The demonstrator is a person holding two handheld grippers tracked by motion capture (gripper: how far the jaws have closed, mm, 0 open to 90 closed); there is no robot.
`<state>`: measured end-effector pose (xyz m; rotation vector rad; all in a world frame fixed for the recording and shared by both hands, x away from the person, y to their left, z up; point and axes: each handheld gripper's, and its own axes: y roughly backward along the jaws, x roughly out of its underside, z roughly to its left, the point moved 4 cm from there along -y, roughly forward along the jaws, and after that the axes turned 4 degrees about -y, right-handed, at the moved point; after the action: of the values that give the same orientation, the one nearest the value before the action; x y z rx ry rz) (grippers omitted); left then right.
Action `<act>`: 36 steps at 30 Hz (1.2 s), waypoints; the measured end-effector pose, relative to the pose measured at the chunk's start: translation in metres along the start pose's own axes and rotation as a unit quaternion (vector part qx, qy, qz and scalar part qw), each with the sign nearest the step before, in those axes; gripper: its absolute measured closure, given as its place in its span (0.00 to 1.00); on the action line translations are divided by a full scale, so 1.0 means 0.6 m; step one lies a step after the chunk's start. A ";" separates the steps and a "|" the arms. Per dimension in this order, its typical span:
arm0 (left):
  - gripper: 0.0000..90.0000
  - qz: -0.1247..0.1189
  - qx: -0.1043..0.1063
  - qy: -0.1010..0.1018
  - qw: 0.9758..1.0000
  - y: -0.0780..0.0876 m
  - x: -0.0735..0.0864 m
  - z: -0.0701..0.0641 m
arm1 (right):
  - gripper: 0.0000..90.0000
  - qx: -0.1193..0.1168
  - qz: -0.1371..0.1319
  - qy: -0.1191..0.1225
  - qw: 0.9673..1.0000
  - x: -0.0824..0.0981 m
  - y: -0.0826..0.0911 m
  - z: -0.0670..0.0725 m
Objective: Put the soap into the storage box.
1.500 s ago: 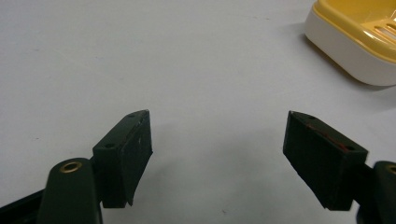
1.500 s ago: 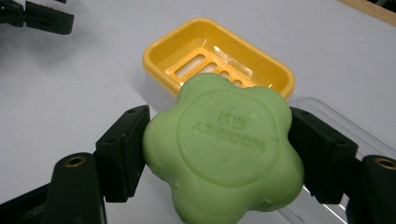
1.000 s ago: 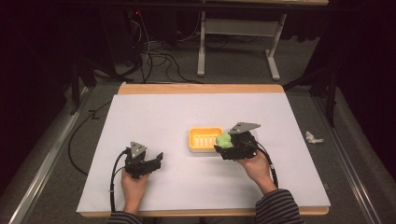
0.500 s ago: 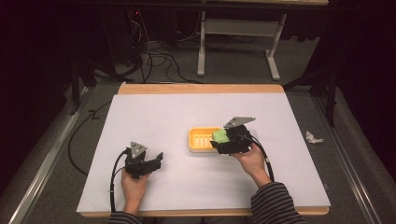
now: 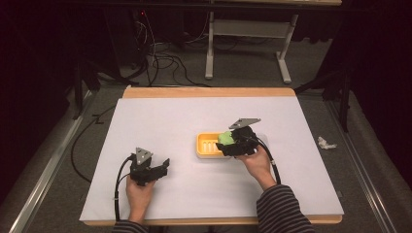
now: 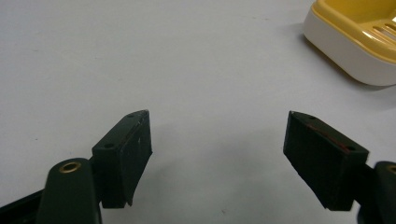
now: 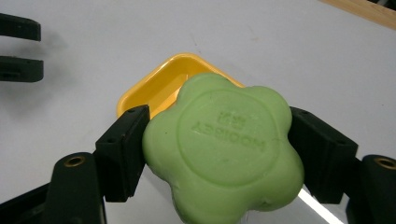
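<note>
My right gripper point(image 5: 232, 144) has carried the green soap point(image 7: 223, 150) leftward since a second ago; its fingers point(image 7: 122, 150) clamp the soap over the yellow soap dish point(image 5: 208, 144) on the table point(image 5: 170, 121). My left gripper point(image 5: 163, 167) has stayed put, fingers point(image 6: 123, 156) spread wide.
</note>
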<state>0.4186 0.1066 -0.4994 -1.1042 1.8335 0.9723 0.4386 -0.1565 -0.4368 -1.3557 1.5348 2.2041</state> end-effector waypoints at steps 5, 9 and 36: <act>0.27 -0.001 -0.001 0.001 1.000 0.000 0.000 0.000 | 0.30 0.000 0.007 -0.011 1.000 0.001 -0.019 -0.003; 0.27 -0.001 -0.002 -0.001 1.000 0.000 0.000 0.001 | 0.30 0.003 0.019 -0.004 1.000 0.001 -0.039 0.003; 0.27 -0.002 -0.004 -0.001 1.000 0.000 0.000 0.001 | 0.42 0.023 0.007 0.012 1.000 -0.006 -0.061 0.005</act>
<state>0.4188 0.1069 -0.4995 -1.1098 1.8274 0.9788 0.4590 -0.1354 -0.4590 -1.3671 1.5980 2.1532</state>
